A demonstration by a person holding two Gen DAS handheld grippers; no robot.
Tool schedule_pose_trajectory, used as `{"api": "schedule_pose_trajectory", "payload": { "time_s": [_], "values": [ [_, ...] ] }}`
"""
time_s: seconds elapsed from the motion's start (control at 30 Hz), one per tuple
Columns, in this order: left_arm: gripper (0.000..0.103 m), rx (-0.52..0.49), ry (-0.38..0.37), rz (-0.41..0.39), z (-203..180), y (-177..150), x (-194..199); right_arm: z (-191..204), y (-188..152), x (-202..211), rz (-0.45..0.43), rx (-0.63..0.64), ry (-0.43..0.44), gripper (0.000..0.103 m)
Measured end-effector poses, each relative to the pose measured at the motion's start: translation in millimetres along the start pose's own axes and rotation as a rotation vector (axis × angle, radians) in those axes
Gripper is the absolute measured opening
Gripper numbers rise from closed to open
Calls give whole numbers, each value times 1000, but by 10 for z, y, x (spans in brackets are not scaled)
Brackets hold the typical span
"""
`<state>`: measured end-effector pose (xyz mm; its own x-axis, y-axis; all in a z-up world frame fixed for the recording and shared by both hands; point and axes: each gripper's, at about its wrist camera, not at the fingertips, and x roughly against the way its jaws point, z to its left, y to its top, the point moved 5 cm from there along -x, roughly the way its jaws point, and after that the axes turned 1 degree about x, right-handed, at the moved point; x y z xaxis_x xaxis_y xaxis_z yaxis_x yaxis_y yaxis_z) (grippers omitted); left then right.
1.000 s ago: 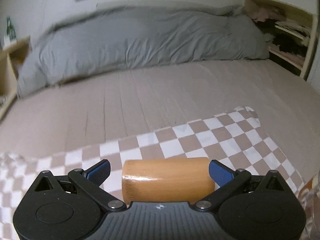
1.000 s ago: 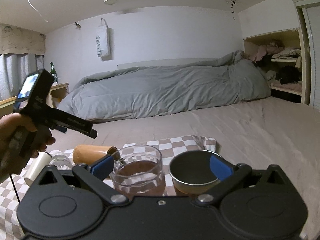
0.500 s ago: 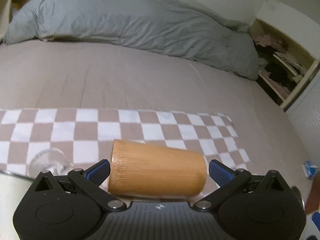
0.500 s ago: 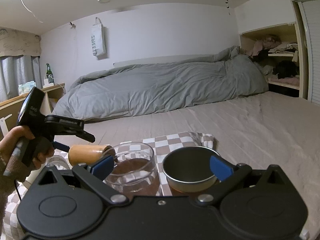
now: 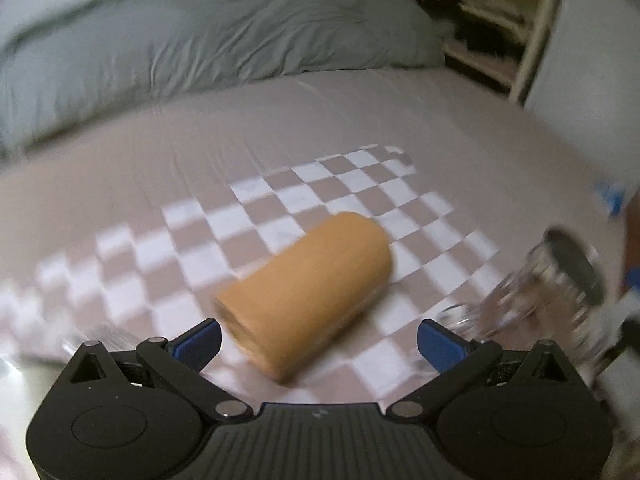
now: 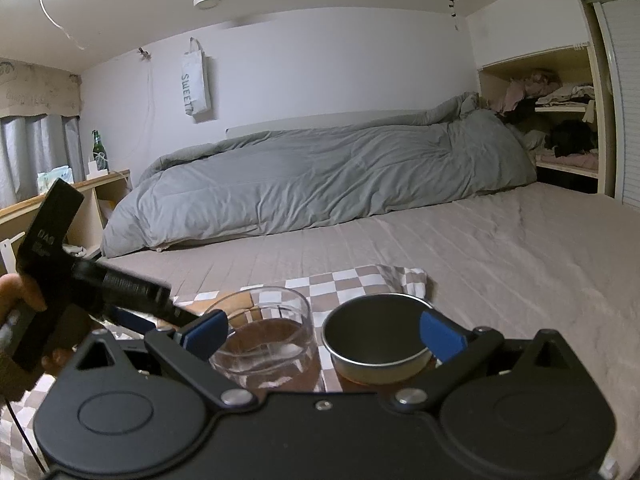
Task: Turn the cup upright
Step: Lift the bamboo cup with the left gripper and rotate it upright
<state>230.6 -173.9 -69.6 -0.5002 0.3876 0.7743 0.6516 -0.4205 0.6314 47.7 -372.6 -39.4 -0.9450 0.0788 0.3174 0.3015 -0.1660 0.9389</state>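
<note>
On the bed, left wrist view: we look down over a checkered cloth (image 5: 280, 216) spread on the beige sheet; the whole frame is blurred.
Cup: we see the wooden cup (image 5: 308, 292) lying on its side on the cloth, slanted, its open end toward the camera.
Left claw: our left claw (image 5: 318, 342) stands wide open, blue pads on either side of the cup's near end; the left pad is just beside it, and we cannot tell if it touches.
Right edge: we make out a clear glass (image 5: 532, 304) and a dark round bowl (image 5: 576, 268), both smeared by blur.
Background: a grey duvet (image 5: 224, 44) lies across the far side of the bed.

Right wrist view, claw: our right claw (image 6: 324, 332) is open and holds nothing.
Between its pads: we see the glass (image 6: 264, 340) beside the metal bowl (image 6: 378, 340), both upright on the cloth (image 6: 360, 280).
Cup: only a sliver of the cup (image 6: 240, 308) shows behind the glass.
Left side: the left claw (image 6: 136, 320) reaches in toward the cup, held in a hand (image 6: 16, 292).
Writing: a white bag (image 6: 196, 80) on the wall reads "SWEET"; the letters on the left claw's body are not clear to us.
Shelf at left: a green bottle (image 6: 97, 148).
</note>
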Motion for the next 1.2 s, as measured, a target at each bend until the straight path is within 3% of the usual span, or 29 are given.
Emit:
{"api": "schedule_pose_trajectory", "payload": {
  "time_s": [0.13,0.3,0.4,0.6,0.7,0.73,0.8,1.0,1.2],
  "values": [
    [103,-247,83,27,-90,46,26,-11,1,2,-1,-8,3,103],
    [98,-547,147,160,-246,-70,-174,-5,-9,1,2,-1,2,103],
    [80,-652,200,235,-327,-111,-322,-7,-5,-7,5,-3,1,103],
    [80,-786,234,217,-511,-29,-413,-6,-10,-31,13,-1,-3,103],
    [78,-766,242,241,-561,-8,-523,-7,-13,-36,14,-1,-1,103],
    [72,-754,264,249,-559,-44,-537,-6,-16,-40,15,0,0,103],
    [72,-733,308,234,-527,-68,-542,-4,-24,-47,17,1,3,103],
    [72,-438,326,244,-497,-110,-330,-48,-30,-36,14,-14,10,103],
    [72,-253,301,253,-575,-403,-7,-89,-9,0,8,-40,27,103]
  ]
}}
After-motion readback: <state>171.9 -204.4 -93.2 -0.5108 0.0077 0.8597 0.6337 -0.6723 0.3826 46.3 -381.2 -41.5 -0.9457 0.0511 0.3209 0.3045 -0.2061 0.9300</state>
